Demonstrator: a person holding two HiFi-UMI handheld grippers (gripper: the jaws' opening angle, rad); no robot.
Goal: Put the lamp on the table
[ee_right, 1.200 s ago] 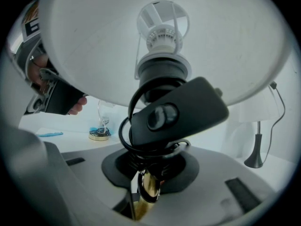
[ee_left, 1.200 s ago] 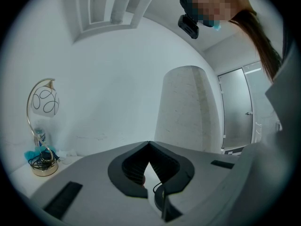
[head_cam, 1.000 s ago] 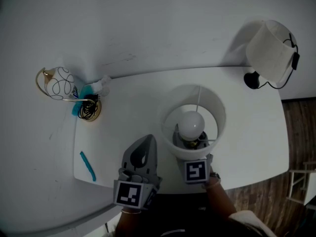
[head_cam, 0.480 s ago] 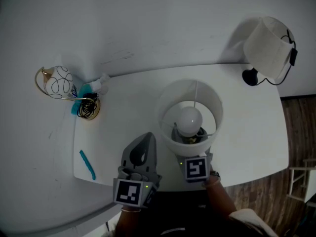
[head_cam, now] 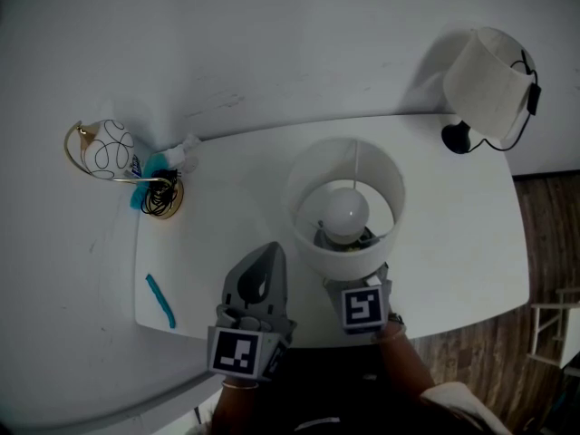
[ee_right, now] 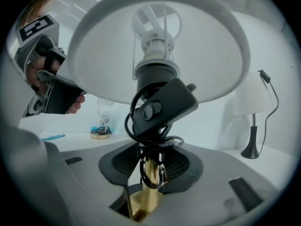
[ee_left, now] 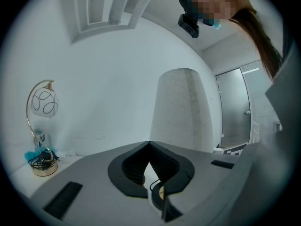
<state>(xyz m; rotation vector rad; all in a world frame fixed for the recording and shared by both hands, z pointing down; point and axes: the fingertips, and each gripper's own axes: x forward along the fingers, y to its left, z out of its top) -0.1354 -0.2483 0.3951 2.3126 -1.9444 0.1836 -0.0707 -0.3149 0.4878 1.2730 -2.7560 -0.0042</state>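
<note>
Globe lamp (head_cam: 104,152) standing at table (head_cam: 453,243) far-left corner. Teal pen (head_cam: 160,302) lying near left edge. Left gripper (head_cam: 268,254) hovering over front edge, clenched, tips meeting, nothing between. Lamp (head_cam: 349,184) standing upright near front edge, right of middle. Right gripper (ee_right: 151,161) releasing: jaws opening, brass stem (ee_right: 148,175) standing between them, pads clear. Second shaded lamp (head_cam: 489,80) standing at far-right corner.

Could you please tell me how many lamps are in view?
3. The drum-shade lamp stands between the right gripper's opening jaws; the tilted-shade lamp at the table's far right corner; the gold lamp at its far left corner. None seems hidden.
</note>
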